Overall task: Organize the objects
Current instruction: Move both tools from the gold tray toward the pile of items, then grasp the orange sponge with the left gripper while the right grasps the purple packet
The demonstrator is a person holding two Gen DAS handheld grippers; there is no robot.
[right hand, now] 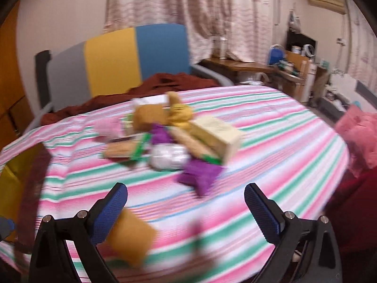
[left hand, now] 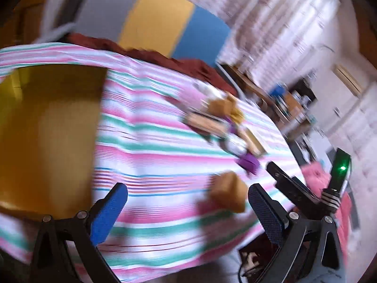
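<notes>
Because the mixed heap of soft toys and small boxes (right hand: 174, 139) lies unsorted mid-way across the pink-and-green striped bedcover (right hand: 282, 141), I hold my left gripper (left hand: 187, 208) and right gripper (right hand: 186, 208) spread wide and empty, one loose tan block (left hand: 227, 194) just beside my left fingers.

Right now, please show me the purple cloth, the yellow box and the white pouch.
purple cloth (right hand: 200, 173), right wrist view, middle of fabric.
yellow box (right hand: 218, 131), right wrist view, top face.
white pouch (right hand: 168, 156), right wrist view, centre.

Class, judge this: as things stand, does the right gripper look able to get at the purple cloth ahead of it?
Probably yes. The right gripper is open and the purple cloth lies just ahead on the striped sheet, with nothing between them.
</notes>
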